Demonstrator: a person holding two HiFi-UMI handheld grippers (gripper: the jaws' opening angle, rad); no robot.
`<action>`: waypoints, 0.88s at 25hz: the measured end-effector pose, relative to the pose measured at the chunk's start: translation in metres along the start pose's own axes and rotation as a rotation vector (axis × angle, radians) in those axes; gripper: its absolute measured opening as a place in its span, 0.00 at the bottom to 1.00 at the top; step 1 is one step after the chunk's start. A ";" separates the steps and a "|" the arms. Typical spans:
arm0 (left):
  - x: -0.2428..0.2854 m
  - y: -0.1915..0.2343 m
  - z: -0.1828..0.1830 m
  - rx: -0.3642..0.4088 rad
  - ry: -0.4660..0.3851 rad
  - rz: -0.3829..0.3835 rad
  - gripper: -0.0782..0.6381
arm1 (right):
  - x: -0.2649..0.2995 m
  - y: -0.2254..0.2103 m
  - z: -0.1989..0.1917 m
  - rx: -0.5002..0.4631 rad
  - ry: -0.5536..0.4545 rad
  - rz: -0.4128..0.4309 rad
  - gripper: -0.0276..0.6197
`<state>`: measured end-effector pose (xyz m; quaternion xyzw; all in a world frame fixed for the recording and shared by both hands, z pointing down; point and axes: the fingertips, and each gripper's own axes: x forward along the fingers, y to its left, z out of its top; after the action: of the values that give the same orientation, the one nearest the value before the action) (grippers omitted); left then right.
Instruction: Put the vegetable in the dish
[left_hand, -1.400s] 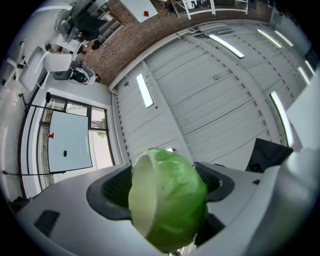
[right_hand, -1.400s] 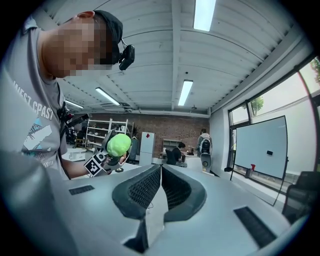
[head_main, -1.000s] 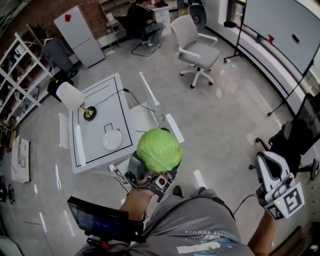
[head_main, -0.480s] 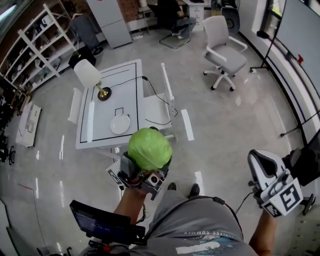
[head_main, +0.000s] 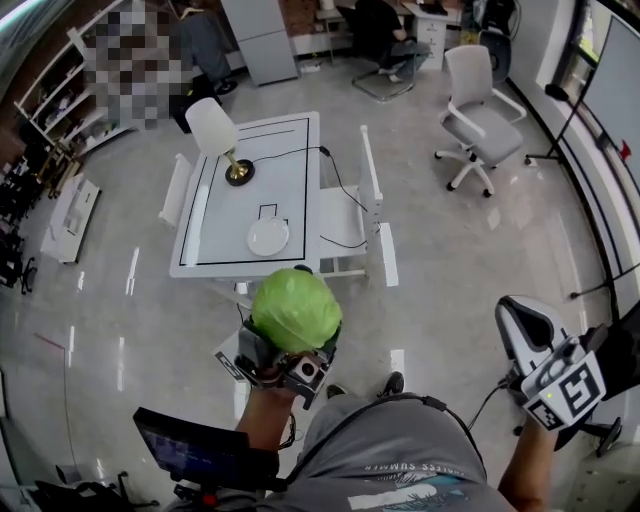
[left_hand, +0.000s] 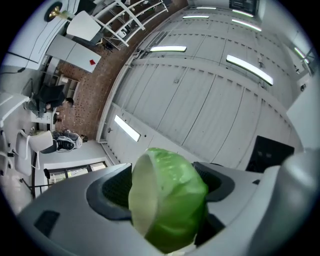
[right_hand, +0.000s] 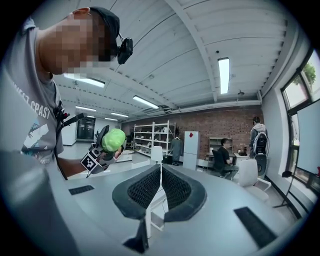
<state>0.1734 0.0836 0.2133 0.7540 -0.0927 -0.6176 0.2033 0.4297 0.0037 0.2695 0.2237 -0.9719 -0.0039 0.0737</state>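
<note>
Nearer than a second ago, the white table (head_main: 225, 232) lies just ahead of the round, leafy green cabbage (head_main: 295, 310), which is pinched between the left gripper's (left_hand: 167, 197) jaws. Its smooth round dish (head_main: 268, 237) sits just beyond the cabbage near the table's near edge. The right gripper (right_hand: 161, 187), fingers pressed together and empty, hangs well right.

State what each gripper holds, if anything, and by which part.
The left gripper clamps the round green cabbage across its lower sides, between both jaws. The right gripper has its jaws together and holds nothing.
</note>
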 end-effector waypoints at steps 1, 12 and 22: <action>-0.002 -0.006 0.007 0.007 0.000 0.005 0.66 | 0.006 0.006 0.003 0.005 -0.006 0.004 0.06; -0.048 -0.061 0.095 0.085 -0.063 0.043 0.66 | 0.091 0.067 0.018 -0.002 0.006 0.080 0.06; -0.080 -0.098 0.139 0.182 -0.107 0.067 0.66 | 0.149 0.104 0.028 -0.032 0.004 0.187 0.06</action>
<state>0.0100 0.1766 0.2219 0.7319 -0.1843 -0.6388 0.1493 0.2481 0.0321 0.2667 0.1308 -0.9882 -0.0119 0.0794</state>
